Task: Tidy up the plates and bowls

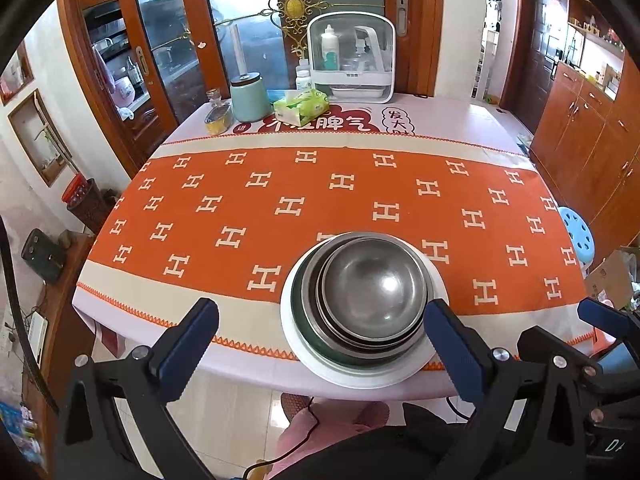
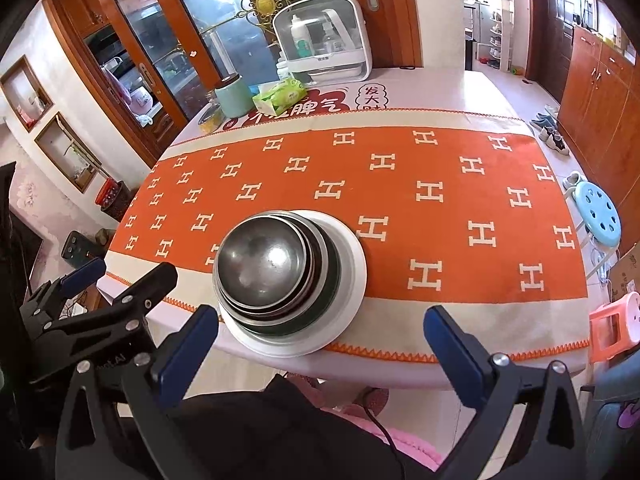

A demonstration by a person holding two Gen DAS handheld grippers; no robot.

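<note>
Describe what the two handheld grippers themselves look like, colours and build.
Both the left gripper and right gripper have black angular frames with silver bolts and two fingers faced with dark blue pads. A thin black cable trails below.

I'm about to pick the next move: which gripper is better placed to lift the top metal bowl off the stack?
Left, probably. The left gripper is open with one finger already beside the top bowl. The right gripper is also open, but the stack sits off toward its left finger.
</note>
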